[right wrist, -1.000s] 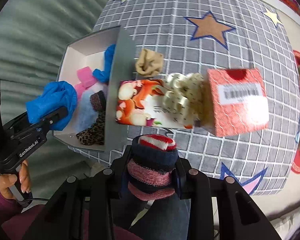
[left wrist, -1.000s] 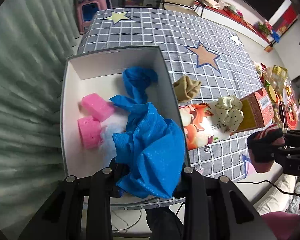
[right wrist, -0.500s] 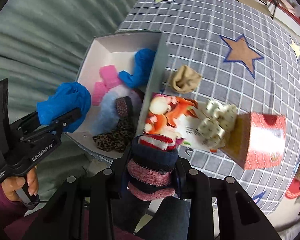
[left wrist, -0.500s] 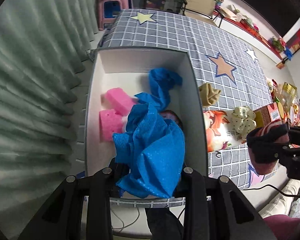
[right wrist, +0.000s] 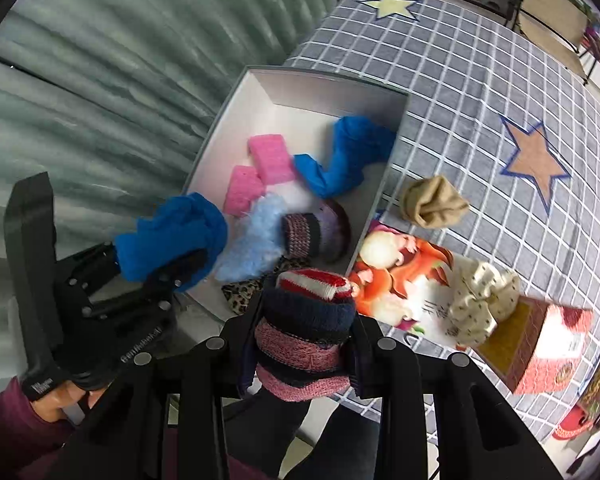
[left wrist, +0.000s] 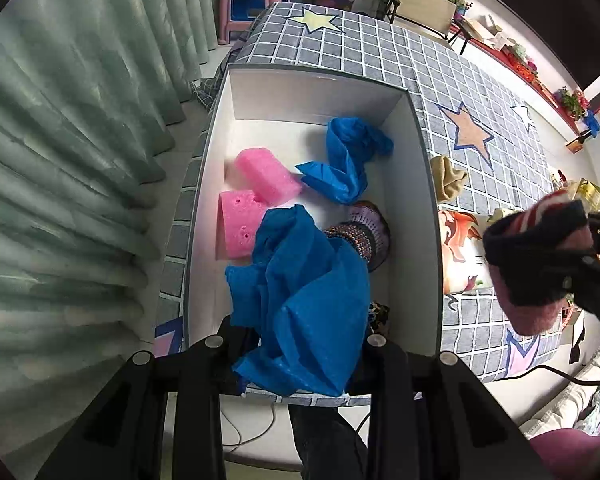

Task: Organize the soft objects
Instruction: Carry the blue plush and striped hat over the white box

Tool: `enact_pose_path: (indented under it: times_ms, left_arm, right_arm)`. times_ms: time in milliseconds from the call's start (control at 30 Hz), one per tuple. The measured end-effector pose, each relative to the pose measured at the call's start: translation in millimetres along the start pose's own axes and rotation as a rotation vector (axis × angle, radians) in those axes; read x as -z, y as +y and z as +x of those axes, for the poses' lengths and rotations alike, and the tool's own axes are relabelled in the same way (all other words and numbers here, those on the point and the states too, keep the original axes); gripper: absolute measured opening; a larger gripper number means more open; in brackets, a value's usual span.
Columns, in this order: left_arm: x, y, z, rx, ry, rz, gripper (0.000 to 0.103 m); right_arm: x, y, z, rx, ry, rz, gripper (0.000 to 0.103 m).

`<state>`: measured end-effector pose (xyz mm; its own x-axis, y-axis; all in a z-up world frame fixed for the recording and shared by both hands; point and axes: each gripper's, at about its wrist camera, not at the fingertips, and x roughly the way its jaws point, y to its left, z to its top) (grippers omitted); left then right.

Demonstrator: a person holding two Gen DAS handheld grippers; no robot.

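My left gripper (left wrist: 300, 344) is shut on a crumpled blue cloth (left wrist: 308, 300) and holds it over the near end of the open white box (left wrist: 424, 184); the cloth also shows in the right wrist view (right wrist: 172, 236). My right gripper (right wrist: 304, 344) is shut on a rolled striped sock (right wrist: 304, 328), red, navy and pink, held just off the box's near right corner; it shows in the left wrist view (left wrist: 536, 248). In the box lie two pink sponges (left wrist: 252, 196), another blue cloth (left wrist: 348, 160), a purple knitted sock (left wrist: 364, 232), a light blue fluffy piece (right wrist: 256, 240) and a leopard-print cloth (right wrist: 240, 296).
On the grey checked tablecloth (right wrist: 480, 80) right of the box lie a tan sock (right wrist: 432, 202), a cream dotted scrunchie (right wrist: 480, 304) on a cartoon-printed packet (right wrist: 396, 276), and a red carton (right wrist: 548, 344). A green curtain (left wrist: 60, 140) hangs left of the box.
Both grippers have moved left toward the box. The left one with the blue cloth now hangs over the box's near end; the right one with the sock has come up beside it.
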<state>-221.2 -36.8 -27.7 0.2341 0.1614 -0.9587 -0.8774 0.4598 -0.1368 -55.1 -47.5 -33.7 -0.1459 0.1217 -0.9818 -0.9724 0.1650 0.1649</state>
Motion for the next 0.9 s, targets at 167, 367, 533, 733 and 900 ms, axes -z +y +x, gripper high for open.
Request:
enact_pose_path:
  times_ms: [167,367,533,733,900]
  left_arm:
    - [-1.9,5.5,1.3,-0.004,-0.001,-0.021,0.035]
    - [-6.9,7.7,4.2,-0.009,0.001,-0.025,0.035]
    - [-12.1,10.1,6.2,-0.010,0.001,-0.027,0.035]
    - [-16.4,11.5,10.9,-0.014,0.007,-0.032,0.035]
    - [-16.6,12.4,14.2,-0.015,0.019,-0.035,0.035]
  right_arm:
    - [-12.0,8.2,2.7,-0.007,0.003,-0.020,0.036]
    - [-27.4,12.5,6.0,-0.026,0.003,-0.017,0.036]
    - [-38.2,16.8,8.9,-0.026,0.002,-0.024,0.036]
    - [-47.5,18.0,15.6,-0.032,0.012,-0.018,0.036]
    - [-52.2,19.9,19.3,-0.027,0.019,-0.024,0.036]
